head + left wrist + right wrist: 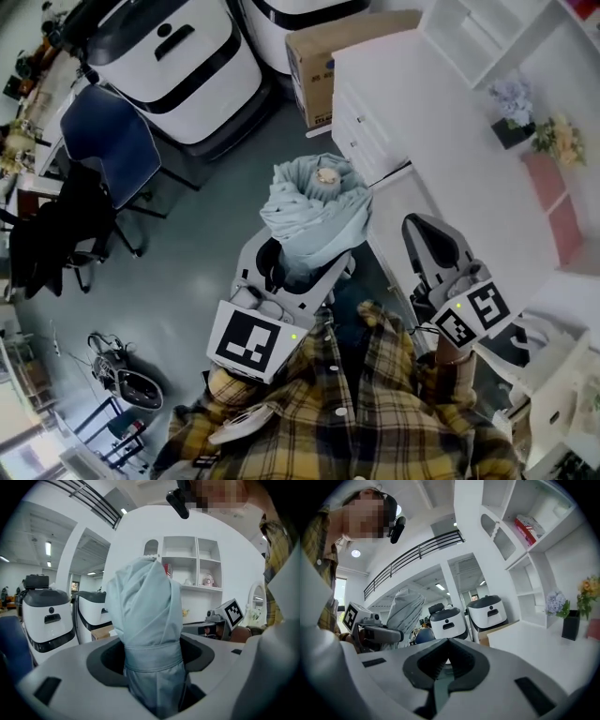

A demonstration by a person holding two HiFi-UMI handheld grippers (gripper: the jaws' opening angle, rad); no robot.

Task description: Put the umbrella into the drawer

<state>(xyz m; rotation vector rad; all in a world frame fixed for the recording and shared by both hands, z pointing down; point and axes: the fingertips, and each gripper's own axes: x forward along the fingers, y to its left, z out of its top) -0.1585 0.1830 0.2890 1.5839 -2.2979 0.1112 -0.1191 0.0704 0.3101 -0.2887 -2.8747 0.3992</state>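
Our left gripper [284, 277] clamps the folded pale-blue umbrella [314, 214] upright for carrying; our right gripper [446, 649], jaws together and empty, is free, we judge, to open the drawer [360, 129].

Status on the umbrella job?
Left tool shut on folded umbrella. Right tool shut, empty. Umbrella not yet in white drawer unit; no obstacle seen between.

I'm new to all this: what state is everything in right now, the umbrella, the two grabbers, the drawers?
umbrella, folded and strapped shut, held between the left gripper's jaws.
left gripper, shut on the umbrella.
right gripper, jaws together, holding nothing.
drawers, fronts look shut, though it is hard to tell from above.
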